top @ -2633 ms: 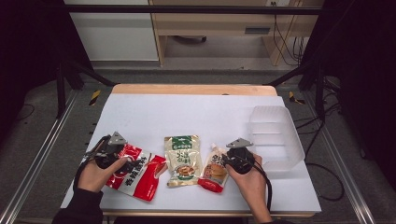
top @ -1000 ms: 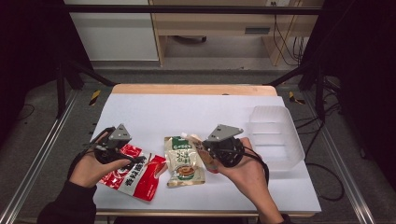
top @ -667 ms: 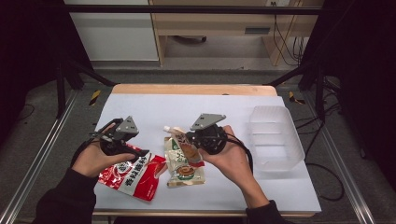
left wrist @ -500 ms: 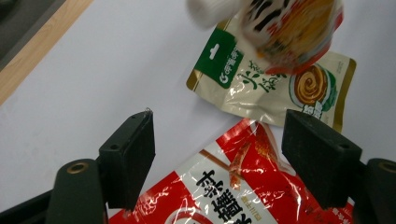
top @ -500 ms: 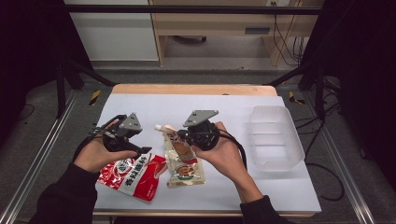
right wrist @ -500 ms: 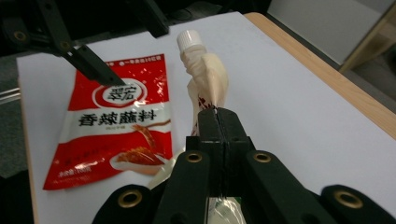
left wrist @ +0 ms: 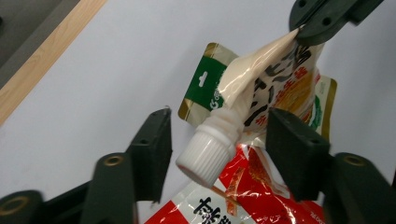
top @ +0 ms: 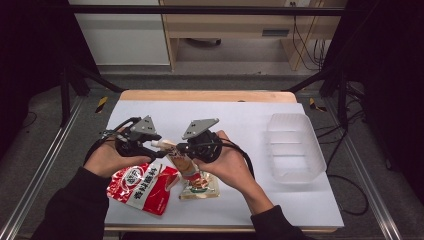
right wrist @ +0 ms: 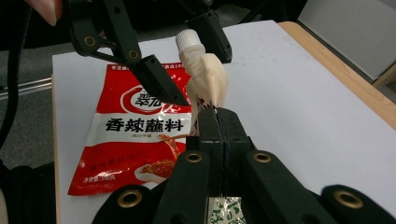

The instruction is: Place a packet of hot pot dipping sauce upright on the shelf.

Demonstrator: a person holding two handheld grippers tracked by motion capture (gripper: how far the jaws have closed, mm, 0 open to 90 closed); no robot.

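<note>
My right gripper (top: 178,147) (right wrist: 218,116) is shut on a cream spout pouch (right wrist: 208,81) and holds it above the table, its white screw cap (left wrist: 205,151) (top: 159,144) pointing at my left gripper (top: 152,150) (left wrist: 219,140). The left jaws stand one on each side of the cap and have just been closing, but a gap shows on both sides, so the pads are not pressing. Below lie a red sachet (top: 142,182) (right wrist: 135,135) and a green-topped sachet (top: 200,186) (left wrist: 203,88), flat on the white table (top: 240,120).
A clear plastic tub (top: 292,147) stands at the right side of the table. A wooden strip (top: 210,96) runs along the far edge. Metal frame rails flank the table left and right.
My right gripper lifted the spout pouch off the table and carried it left. My left gripper rose from the red sachet, met the pouch, and its jaws narrowed around the cap.
</note>
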